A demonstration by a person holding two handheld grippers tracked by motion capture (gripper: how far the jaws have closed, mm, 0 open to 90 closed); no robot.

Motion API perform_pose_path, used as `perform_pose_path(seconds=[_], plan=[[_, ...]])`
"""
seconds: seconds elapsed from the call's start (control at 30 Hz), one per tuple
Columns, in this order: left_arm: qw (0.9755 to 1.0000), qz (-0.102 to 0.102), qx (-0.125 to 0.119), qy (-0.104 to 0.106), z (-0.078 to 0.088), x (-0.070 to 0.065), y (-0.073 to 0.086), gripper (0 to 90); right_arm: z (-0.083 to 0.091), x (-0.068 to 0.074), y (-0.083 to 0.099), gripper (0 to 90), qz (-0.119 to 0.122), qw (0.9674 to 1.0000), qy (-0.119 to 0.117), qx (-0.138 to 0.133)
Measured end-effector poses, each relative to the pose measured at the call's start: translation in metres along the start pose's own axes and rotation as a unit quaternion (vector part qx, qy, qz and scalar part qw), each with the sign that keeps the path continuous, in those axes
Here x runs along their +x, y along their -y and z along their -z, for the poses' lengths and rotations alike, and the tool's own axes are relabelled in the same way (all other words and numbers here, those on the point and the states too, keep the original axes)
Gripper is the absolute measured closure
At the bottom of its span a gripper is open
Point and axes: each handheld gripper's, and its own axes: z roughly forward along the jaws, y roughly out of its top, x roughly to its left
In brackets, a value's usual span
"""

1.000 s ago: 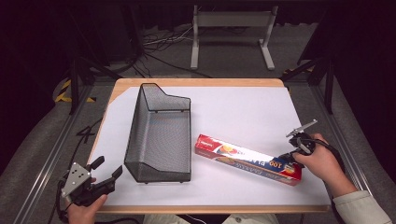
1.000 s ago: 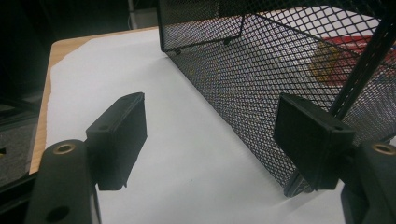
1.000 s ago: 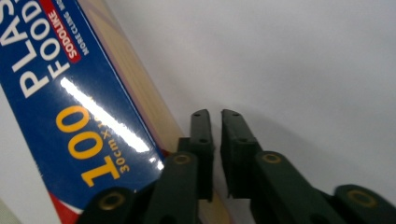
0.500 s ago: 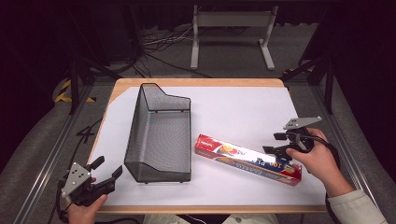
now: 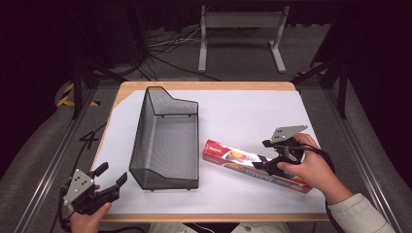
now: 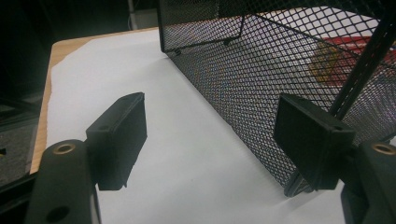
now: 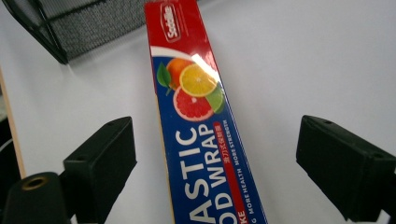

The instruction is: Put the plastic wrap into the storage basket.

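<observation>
This is a lab or recording studio set up for filming, not a home. Beyond both tongs, the wooden bench [image 5: 204, 86] is covered by a plain white sheet [image 5: 243, 111] and stands alone amid black surroundings. Metal rails [image 5: 53, 160] run outside the left tongs [image 5: 112, 178] and outside the right tongs [image 5: 266, 156]. Far past them, loose cables [image 5: 165, 46] trail over grey carpet beside a grey metal stand [image 5: 240, 29], and yellow-black hazard tape [image 5: 65, 94] marks the floor.

High view looks down over the table [image 5: 243, 104]; both gripper views sit low and close, sharing the mesh basket [image 6: 261, 70].
</observation>
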Motion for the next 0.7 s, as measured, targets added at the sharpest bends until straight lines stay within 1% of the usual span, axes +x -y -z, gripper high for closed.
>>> perform_pose_path(seconds=[0.1, 0.13, 0.23, 0.3, 0.4, 0.47, 0.57, 0.7], plan=[[1.0000, -0.002, 0.000, 0.000, 0.000, 0.000, 0.000, 26.5, -0.010, -0.003, 0.003, 10.7, 0.001, 0.9996, -0.003, 0.027], [1.0000, -0.002, 0.000, 0.000, 0.000, 0.000, 0.000, 26.5, -0.010, -0.003, 0.003, 10.7, 0.001, 0.9996, -0.003, 0.027], [1.0000, 0.000, 0.000, -0.001, 0.000, 0.000, 0.000, 26.5, -0.021, -0.005, 0.007, 10.3, 0.006, 0.9984, -0.005, 0.055], [1.0000, 0.000, 0.000, -0.001, 0.000, 0.000, 0.000, 26.4, -0.025, -0.005, 0.008, 9.5, 0.011, 0.9976, -0.005, 0.068], [1.0000, -0.001, 0.000, 0.001, 0.000, 0.000, 0.000, 26.4, -0.031, -0.003, 0.008, 9.2, 0.017, 0.9965, -0.007, 0.082], [1.0000, 0.001, 0.000, 0.000, 0.000, 0.000, 0.000, 26.4, -0.036, -0.003, 0.008, 8.8, 0.027, 0.9953, -0.010, 0.092], [1.0000, 0.000, 0.001, 0.000, 0.000, 0.000, 0.000, 26.5, -0.041, -0.002, 0.008, 8.4, 0.033, 0.9936, -0.011, 0.108], [1.0000, 0.000, 0.001, 0.001, 0.000, 0.000, 0.000, 26.4, -0.047, -0.003, 0.009, 8.3, 0.041, 0.9921, -0.013, 0.118]])
